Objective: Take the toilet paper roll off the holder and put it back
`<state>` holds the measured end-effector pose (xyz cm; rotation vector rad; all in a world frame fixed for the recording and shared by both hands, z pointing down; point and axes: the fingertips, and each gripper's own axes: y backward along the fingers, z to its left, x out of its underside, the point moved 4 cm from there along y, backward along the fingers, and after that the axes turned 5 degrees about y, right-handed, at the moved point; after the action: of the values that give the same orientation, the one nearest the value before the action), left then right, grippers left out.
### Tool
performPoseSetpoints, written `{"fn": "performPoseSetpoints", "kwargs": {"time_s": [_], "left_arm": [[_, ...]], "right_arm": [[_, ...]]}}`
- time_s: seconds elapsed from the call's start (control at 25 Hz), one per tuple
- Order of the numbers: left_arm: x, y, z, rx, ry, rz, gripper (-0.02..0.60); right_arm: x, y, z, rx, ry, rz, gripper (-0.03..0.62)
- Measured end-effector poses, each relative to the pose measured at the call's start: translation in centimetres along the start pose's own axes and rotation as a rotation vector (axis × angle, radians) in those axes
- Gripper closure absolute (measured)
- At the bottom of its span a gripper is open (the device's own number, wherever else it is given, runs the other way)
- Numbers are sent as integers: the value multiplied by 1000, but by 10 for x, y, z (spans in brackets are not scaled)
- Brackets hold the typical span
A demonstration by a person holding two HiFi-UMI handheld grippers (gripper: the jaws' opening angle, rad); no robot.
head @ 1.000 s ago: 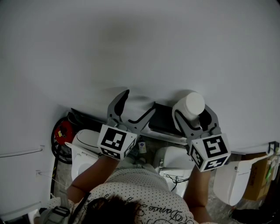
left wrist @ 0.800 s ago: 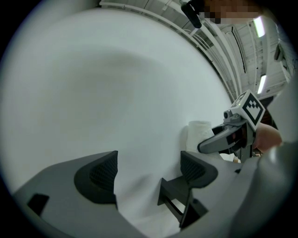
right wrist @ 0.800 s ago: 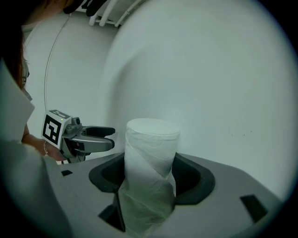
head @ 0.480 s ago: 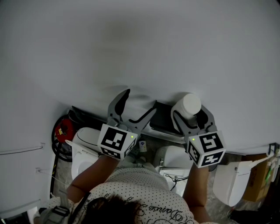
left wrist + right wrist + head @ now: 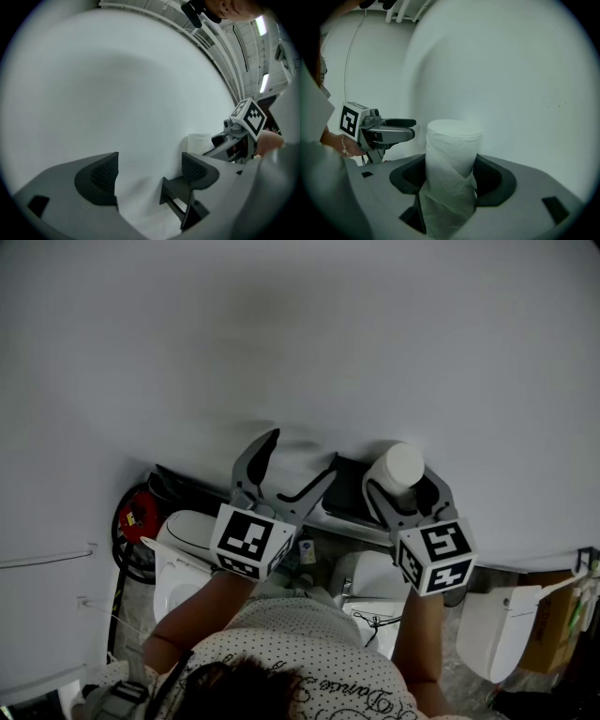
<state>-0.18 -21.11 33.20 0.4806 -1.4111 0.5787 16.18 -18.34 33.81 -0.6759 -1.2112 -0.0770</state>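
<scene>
The white toilet paper roll [image 5: 401, 465] stands upright between the jaws of my right gripper [image 5: 405, 482], close to the white wall. In the right gripper view the roll [image 5: 452, 154] fills the gap of that gripper [image 5: 452, 180], whose pads press on its sides, and loose paper is wrapped around it. A dark holder [image 5: 349, 491] is fixed to the wall between the two grippers. My left gripper [image 5: 298, 454] is open and holds nothing, left of the holder. In the left gripper view the gripper [image 5: 149, 173] faces bare wall, with the holder's dark bracket [image 5: 176, 197] just past its right jaw.
The white wall [image 5: 300, 334] fills the upper half of the head view. Below are white toilets [image 5: 183, 545] [image 5: 375, 579], a red object [image 5: 136, 521] at the left and a cardboard box [image 5: 553, 615] at the right. The person's dotted shirt [image 5: 300, 662] is at the bottom.
My right gripper has carried the roll a little to the left, toward the holder. The left gripper has stayed where it was, open.
</scene>
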Motion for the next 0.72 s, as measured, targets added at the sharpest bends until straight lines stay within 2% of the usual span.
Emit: {"fn": "performPoseSetpoints", "kwargs": {"time_s": [0.72], "left_arm": [[6, 4, 2, -9, -3, 10, 176]], "right_arm": [[13, -9, 6, 9, 13, 33, 292]]}}
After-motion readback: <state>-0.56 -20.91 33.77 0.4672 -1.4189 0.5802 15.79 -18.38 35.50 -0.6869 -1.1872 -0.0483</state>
